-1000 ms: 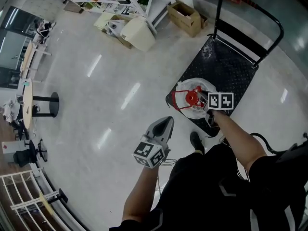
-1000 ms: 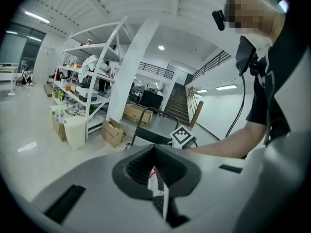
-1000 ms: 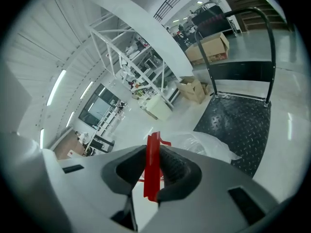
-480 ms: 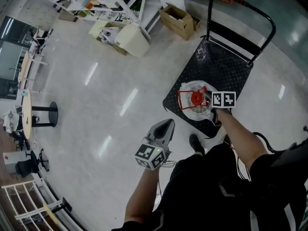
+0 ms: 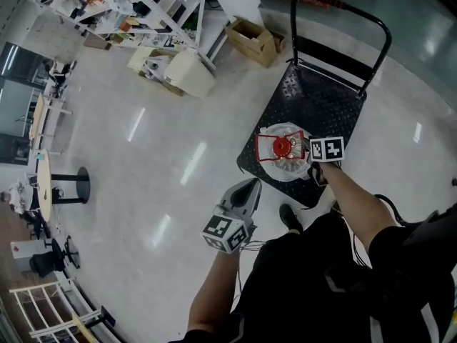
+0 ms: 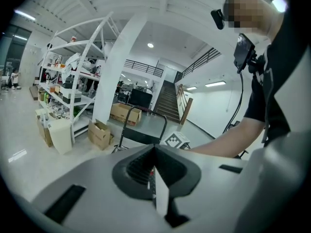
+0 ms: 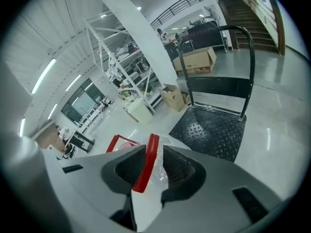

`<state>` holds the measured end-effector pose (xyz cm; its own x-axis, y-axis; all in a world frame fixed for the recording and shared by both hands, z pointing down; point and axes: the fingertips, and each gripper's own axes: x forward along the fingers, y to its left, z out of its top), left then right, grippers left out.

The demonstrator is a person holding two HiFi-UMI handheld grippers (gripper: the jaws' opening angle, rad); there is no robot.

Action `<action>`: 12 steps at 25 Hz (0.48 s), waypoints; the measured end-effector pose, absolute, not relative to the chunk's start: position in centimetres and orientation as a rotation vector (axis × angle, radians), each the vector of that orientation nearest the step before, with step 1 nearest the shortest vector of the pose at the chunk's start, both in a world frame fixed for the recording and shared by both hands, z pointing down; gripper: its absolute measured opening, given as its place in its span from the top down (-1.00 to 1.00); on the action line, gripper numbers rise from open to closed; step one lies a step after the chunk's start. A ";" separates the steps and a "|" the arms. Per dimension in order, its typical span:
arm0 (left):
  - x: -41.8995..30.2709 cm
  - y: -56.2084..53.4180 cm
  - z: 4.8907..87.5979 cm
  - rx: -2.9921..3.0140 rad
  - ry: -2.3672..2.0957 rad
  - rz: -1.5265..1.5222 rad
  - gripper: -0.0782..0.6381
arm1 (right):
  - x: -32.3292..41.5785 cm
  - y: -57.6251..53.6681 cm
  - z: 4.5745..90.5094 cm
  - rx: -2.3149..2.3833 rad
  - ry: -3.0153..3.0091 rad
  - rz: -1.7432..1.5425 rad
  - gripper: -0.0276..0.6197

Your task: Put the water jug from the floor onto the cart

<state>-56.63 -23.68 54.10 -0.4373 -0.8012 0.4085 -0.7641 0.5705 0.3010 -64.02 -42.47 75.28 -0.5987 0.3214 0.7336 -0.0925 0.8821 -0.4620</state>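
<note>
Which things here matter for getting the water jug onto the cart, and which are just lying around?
For the job: water jug; its red handle; cart; right gripper, closed on that handle, jaws just easing open.
Lying about: cardboard box; shelving rack; beige bin.

One water jug (image 5: 283, 151), one cart (image 5: 325, 102), two cardboard boxes (image 5: 251, 38), one white bin (image 5: 187, 73), one shelf rack (image 5: 136, 9).

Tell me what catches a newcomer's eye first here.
The clear water jug with its red handle and cap stands out at the near end of the black cart. The right gripper holds the handle between its fingers, which have just been opening slightly; the left gripper hangs shut over the floor.
</note>
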 end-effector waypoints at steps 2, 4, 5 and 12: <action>-56.6 -24.5 53.7 1.253 -2.300 -0.105 0.78 | -63.6 -43.4 74.5 -0.170 -2.159 0.554 0.60; -56.4 -25.3 52.9 1.266 -2.311 -0.135 0.78 | -62.9 -44.4 72.7 -0.179 -2.199 0.498 0.57; -56.3 -25.7 52.4 1.281 -2.317 -0.148 0.78 | -62.6 -44.9 71.5 -0.184 -2.228 0.474 0.57; -54.5 -30.6 49.0 1.458 -2.322 -0.145 0.78 | -59.4 -50.4 58.1 -0.220 -2.492 0.467 0.57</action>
<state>-54.49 -30.55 48.96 -0.3806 -0.8838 0.2721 -0.8430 0.4526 0.2907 -59.44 -50.35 58.06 -0.8137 0.2580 0.5209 0.0518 0.9247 -0.3771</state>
